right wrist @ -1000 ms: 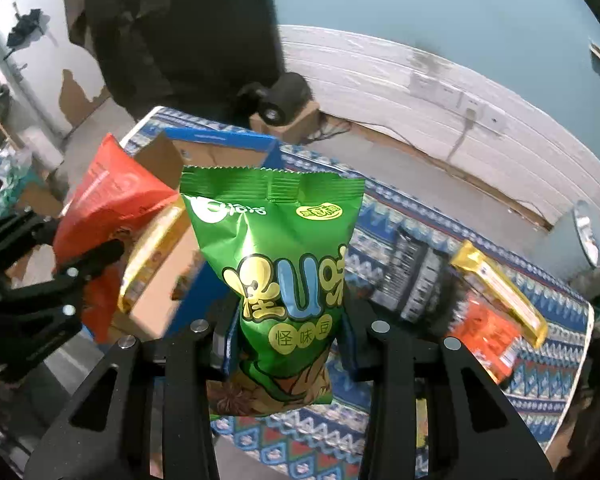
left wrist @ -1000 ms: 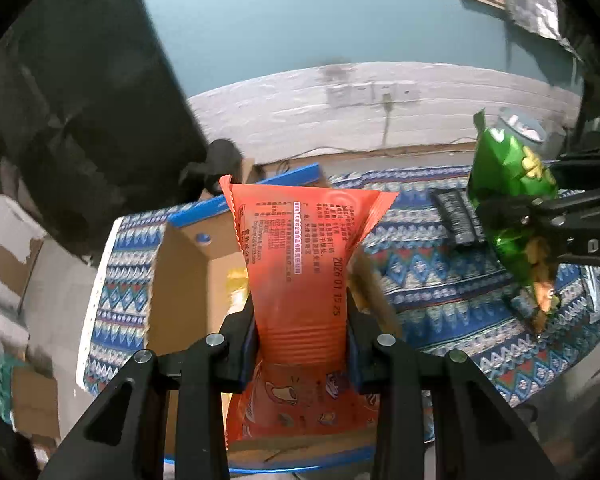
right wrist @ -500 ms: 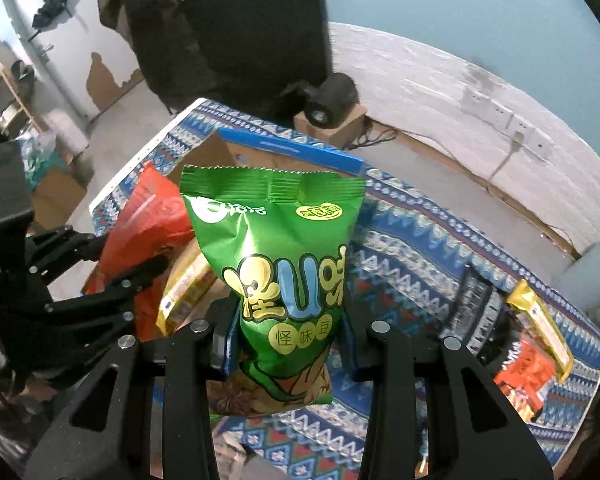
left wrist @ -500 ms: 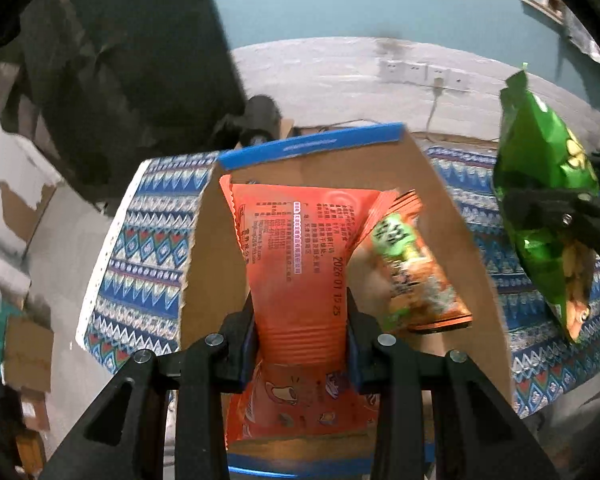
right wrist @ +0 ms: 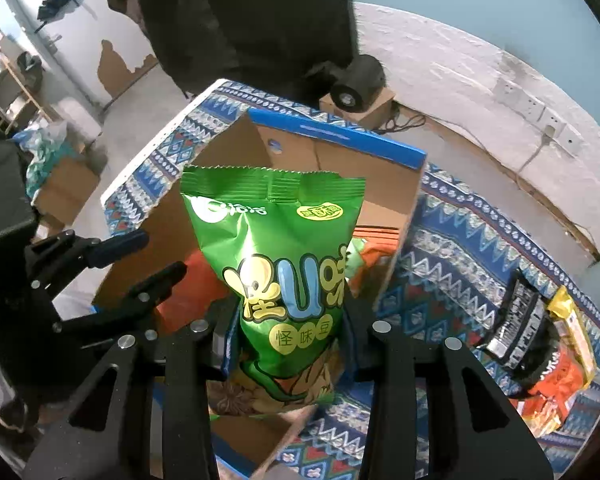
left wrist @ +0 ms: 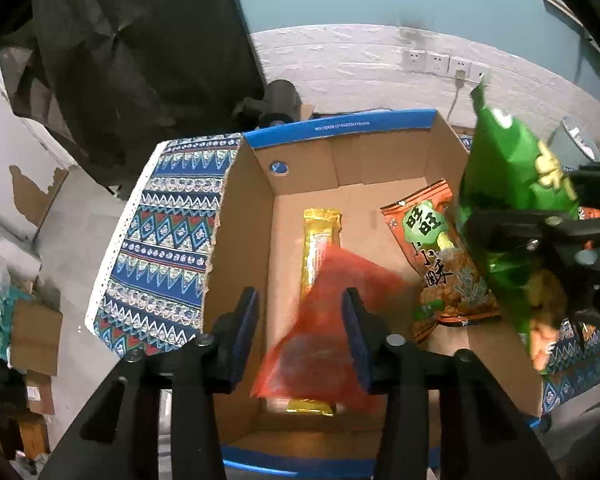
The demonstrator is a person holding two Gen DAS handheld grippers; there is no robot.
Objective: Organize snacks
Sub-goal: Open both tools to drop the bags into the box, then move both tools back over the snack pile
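Observation:
My left gripper (left wrist: 300,308) is open over the cardboard box (left wrist: 240,220). The orange-red snack bag (left wrist: 324,328) is blurred and free between the fingers, dropping into the box. A gold bar pack (left wrist: 318,248) and an orange rice-cracker bag (left wrist: 440,256) lie on the box floor. My right gripper (right wrist: 288,336) is shut on the green snack bag (right wrist: 284,256), held upright at the box's right side; that bag also shows in the left wrist view (left wrist: 512,200). The left gripper shows open in the right wrist view (right wrist: 136,256).
The box stands on a blue patterned tablecloth (right wrist: 452,264). More snack packs, one black (right wrist: 512,320), one yellow (right wrist: 572,328) and one orange (right wrist: 552,384), lie on the cloth to the right. The table's left edge (left wrist: 116,248) drops to the floor. A black roll (right wrist: 356,80) sits behind the box.
My left gripper has opened and let go of the orange-red bag, which is falling into the box. Both grippers have moved closer over the box; the right still holds the green bag.

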